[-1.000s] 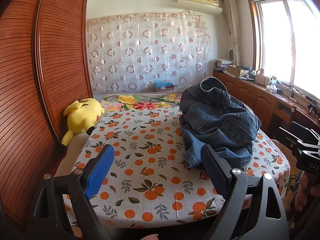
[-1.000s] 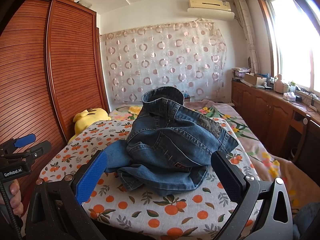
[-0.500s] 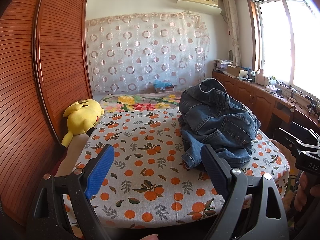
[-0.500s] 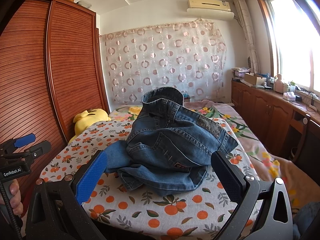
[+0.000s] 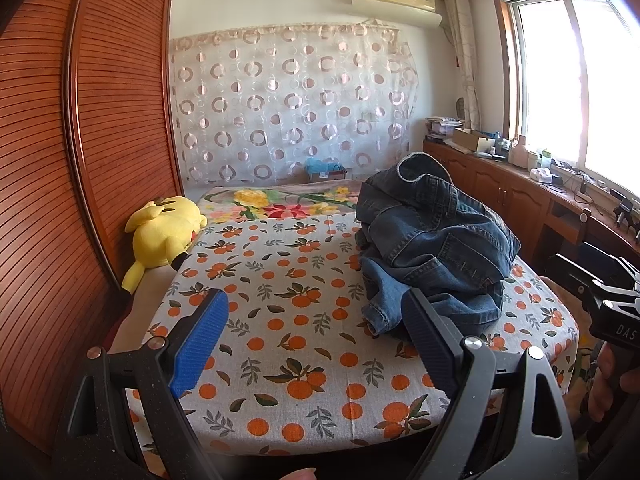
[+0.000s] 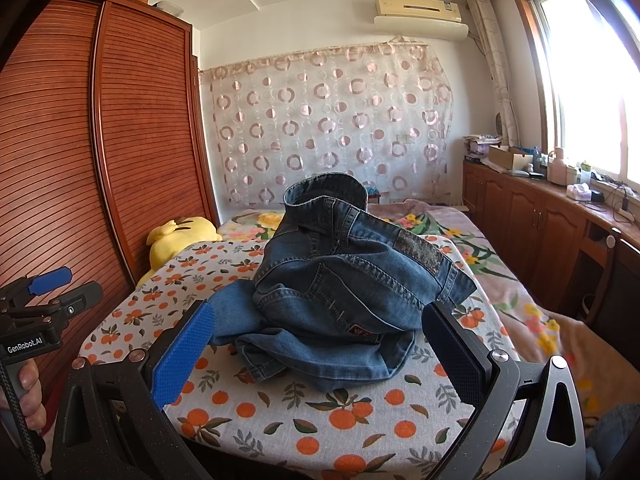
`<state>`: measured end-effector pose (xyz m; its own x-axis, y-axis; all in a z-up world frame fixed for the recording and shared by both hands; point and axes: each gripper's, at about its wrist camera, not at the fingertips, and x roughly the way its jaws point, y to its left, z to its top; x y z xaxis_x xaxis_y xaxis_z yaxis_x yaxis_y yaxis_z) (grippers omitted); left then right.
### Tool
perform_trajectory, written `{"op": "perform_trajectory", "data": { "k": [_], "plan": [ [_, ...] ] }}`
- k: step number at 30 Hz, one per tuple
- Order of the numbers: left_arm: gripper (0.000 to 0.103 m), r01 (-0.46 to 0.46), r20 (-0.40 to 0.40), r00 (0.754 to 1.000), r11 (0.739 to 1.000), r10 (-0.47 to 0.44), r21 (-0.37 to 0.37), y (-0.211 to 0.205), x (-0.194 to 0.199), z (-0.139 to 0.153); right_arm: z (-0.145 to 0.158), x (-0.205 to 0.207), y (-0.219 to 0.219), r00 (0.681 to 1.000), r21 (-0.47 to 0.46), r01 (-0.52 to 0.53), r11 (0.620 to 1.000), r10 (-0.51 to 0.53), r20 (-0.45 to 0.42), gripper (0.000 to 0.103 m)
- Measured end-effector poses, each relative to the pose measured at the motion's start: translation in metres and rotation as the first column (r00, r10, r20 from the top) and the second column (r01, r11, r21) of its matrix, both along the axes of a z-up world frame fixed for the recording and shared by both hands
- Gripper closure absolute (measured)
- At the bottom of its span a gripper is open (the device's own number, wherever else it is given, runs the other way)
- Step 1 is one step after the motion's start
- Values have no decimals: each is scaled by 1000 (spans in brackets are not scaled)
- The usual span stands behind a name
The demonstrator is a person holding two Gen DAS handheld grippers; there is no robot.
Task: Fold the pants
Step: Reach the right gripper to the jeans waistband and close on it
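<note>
A crumpled pair of blue jeans (image 5: 436, 248) lies in a heap on the right part of the bed, its waistband standing up at the back. In the right wrist view the jeans (image 6: 344, 288) sit straight ahead, just beyond the fingertips. My left gripper (image 5: 316, 344) is open over the bed's near edge, left of the heap, with nothing between its blue pads. My right gripper (image 6: 320, 356) is open too, its fingers either side of the heap's near hem without touching it. Each gripper shows in the other's view, held by a hand.
The bed (image 5: 280, 320) has an orange-print sheet and a floral blanket (image 5: 280, 200) at the back. A yellow plush toy (image 5: 164, 236) lies along the left edge by the wooden slatted wardrobe (image 5: 80, 160). A wooden counter (image 6: 560, 216) with clutter runs under the window at the right.
</note>
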<state>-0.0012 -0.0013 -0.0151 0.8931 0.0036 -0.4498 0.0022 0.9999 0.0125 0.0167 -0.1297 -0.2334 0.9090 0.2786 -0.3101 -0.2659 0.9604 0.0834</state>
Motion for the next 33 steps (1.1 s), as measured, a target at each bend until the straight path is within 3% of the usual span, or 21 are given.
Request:
{"op": "perform_trajectory", "data": {
  "k": [9,24,33],
  "plan": [
    [14,33,-49,998,999,-32,16,-10,14,-8,-5,11,-7,1000,-9,6,1000,-6,-15,0],
    [14,117,-124,986,993,-114,20,-8,67,-32,2,64,-30,997,-64,50,997,-53,-47,0],
    [14,183,-149,973,983,-176,35,-19,96,-41,-5,106,-27,988,-63,19,998,-29,-149,3]
  ]
}}
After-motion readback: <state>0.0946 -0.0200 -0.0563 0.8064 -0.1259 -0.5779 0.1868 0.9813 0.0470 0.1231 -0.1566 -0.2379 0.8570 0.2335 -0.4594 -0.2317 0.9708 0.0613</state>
